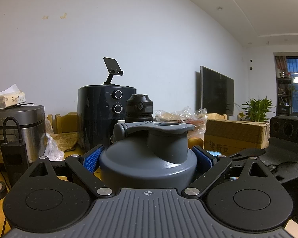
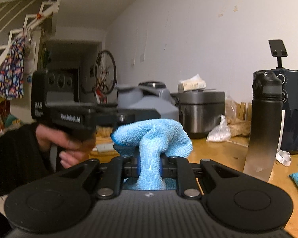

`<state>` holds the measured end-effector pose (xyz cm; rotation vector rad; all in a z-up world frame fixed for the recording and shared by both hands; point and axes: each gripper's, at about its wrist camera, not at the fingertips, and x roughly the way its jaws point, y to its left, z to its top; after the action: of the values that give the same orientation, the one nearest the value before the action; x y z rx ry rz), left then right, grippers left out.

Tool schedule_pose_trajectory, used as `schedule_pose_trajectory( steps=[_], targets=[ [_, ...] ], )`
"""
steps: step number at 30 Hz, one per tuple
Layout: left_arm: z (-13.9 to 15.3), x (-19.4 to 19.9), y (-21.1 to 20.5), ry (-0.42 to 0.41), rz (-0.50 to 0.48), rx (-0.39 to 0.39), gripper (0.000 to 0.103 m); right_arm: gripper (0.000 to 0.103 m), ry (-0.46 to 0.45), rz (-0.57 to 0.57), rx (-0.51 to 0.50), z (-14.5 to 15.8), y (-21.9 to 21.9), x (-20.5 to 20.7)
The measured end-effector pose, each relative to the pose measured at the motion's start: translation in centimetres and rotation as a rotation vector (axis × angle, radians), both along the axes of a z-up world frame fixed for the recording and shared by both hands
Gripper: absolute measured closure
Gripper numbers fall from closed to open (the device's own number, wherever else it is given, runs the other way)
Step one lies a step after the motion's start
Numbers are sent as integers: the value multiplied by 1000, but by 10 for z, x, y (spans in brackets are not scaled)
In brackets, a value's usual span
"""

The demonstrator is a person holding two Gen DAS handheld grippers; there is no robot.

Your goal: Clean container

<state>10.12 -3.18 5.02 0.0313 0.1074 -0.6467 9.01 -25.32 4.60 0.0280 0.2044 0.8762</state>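
Note:
A grey container (image 1: 149, 158) with a flip-top lid fills the middle of the left wrist view, and my left gripper (image 1: 148, 158) is shut on its shoulder, a blue pad on each side. In the right wrist view the same container (image 2: 147, 103) shows beyond a hand holding the left gripper. My right gripper (image 2: 149, 165) is shut on a light blue microfibre cloth (image 2: 153, 136), which bunches up above the jaws, close in front of the container. The container's lower body is hidden.
A tall black bottle (image 2: 266, 123) stands on the wooden table (image 2: 224, 154) at right, a dark air fryer (image 1: 107, 117) and a rice cooker (image 1: 15, 130) behind. A cardboard box (image 1: 234, 136), food bags, a power bank and tape also crowd the table.

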Motion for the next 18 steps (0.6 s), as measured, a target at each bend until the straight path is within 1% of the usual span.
schedule_pose_trajectory(
  steps=[5,18],
  targets=[
    [0,0,1,3,1,-4,8,93,-9,-5,16,4,-1,-1],
    [1,1,0,-1,1,2,8,93,-11,-5,19,-1,-2,-3]
  ],
)
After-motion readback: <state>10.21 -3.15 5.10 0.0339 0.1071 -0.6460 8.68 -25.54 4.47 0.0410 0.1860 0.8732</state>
